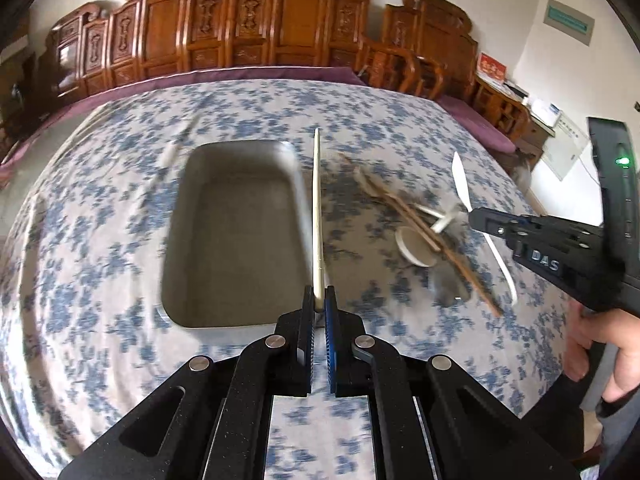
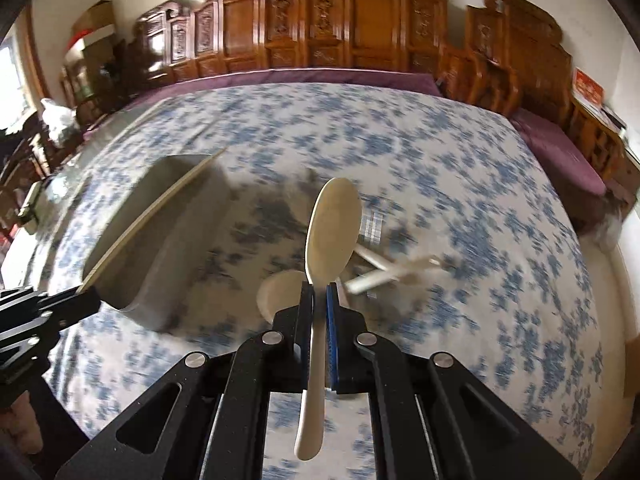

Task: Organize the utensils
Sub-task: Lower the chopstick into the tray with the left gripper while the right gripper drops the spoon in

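Left gripper [image 1: 319, 300] clamped on chopstick [image 1: 317, 208]; right gripper [image 2: 319, 294] clamped on spoon [image 2: 330, 228]; near tray [image 1: 176, 240]; thin grips, possibly slipping mid-carry.

Your loose utensils [image 1: 436, 220] at three o'clock of the tray [image 1: 236, 236] smear into blur, so you cannot count them or tell which touch. In your right wrist view, the spoon [image 2: 332, 224] covers part of the pile [image 2: 384, 272], and the left gripper [image 2: 36, 320] is cut off at nine o'clock.
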Action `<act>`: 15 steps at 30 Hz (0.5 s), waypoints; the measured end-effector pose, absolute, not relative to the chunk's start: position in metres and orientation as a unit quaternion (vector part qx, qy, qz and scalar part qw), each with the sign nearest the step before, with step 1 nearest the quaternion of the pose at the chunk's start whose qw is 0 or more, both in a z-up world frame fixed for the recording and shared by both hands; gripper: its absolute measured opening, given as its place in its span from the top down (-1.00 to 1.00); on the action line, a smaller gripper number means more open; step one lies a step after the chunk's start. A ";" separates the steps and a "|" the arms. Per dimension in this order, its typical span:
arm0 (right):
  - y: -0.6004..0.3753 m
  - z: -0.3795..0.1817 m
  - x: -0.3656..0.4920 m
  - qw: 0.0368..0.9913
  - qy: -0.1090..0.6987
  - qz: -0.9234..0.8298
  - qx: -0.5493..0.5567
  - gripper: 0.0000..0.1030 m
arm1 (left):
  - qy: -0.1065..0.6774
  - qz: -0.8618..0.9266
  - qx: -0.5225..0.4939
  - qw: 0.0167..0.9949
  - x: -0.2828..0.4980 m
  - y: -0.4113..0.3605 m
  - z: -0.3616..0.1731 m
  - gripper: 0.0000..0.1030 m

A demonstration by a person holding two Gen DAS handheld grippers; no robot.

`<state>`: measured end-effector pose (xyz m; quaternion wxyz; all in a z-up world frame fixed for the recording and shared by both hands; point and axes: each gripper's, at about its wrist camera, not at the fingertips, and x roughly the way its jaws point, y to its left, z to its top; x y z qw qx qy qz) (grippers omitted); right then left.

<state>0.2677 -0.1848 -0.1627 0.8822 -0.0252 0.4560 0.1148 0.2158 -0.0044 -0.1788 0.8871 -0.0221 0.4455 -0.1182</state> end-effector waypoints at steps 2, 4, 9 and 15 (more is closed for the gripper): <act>-0.173 -0.161 0.270 0.882 0.454 0.126 -0.026 0.85 | 0.449 -0.109 -0.023 0.887 0.219 0.007 -0.180 0.93; -0.161 -0.159 0.272 0.881 0.452 0.136 -0.027 0.85 | 0.453 -0.103 -0.024 0.885 0.223 0.015 -0.181 0.93; -0.140 -0.158 0.279 0.879 0.450 0.154 -0.028 0.85 | 0.465 -0.093 -0.018 0.880 0.235 0.028 -0.188 0.93; -0.124 -0.159 0.287 0.876 0.451 0.168 -0.034 0.85 | 0.479 -0.096 -0.024 0.872 0.250 0.035 -0.198 0.93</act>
